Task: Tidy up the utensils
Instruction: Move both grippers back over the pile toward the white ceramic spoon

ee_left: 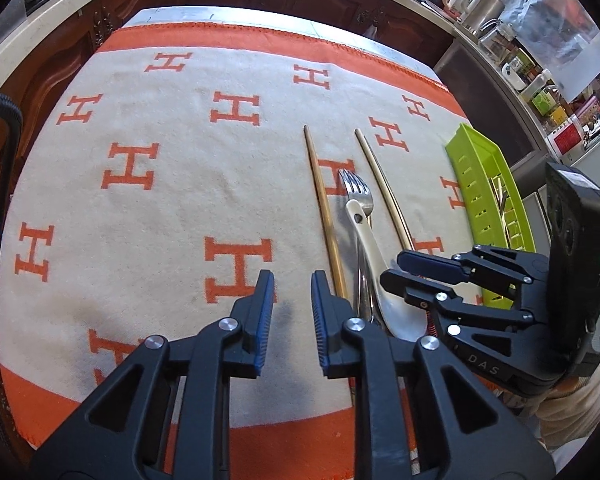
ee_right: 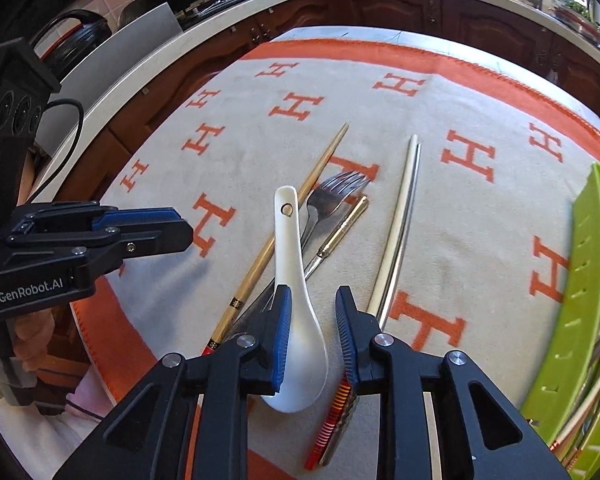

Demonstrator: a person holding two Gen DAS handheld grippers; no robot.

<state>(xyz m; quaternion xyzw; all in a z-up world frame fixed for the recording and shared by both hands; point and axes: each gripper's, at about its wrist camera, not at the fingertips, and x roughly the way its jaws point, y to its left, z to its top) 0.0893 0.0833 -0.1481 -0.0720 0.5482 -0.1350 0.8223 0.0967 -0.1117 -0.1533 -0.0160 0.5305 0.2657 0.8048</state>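
A white ceramic spoon (ee_right: 296,280) lies on the cloth over a steel fork (ee_right: 332,192), with a wooden chopstick (ee_right: 284,224) to its left and a pale metal pair of chopsticks (ee_right: 400,224) to its right. My right gripper (ee_right: 312,336) is open, its fingers on either side of the spoon's bowl. My left gripper (ee_left: 292,312) is open and empty, hovering left of the wooden chopstick (ee_left: 324,208). The spoon (ee_left: 376,264) and fork (ee_left: 356,192) also show in the left wrist view, beside the right gripper (ee_left: 396,272).
A lime green slotted tray (ee_right: 580,300) with a few utensils in it stands at the right; it also shows in the left wrist view (ee_left: 484,200). The orange and cream H-patterned cloth (ee_left: 140,208) covers the table. Dark cabinets and a cluttered counter lie beyond.
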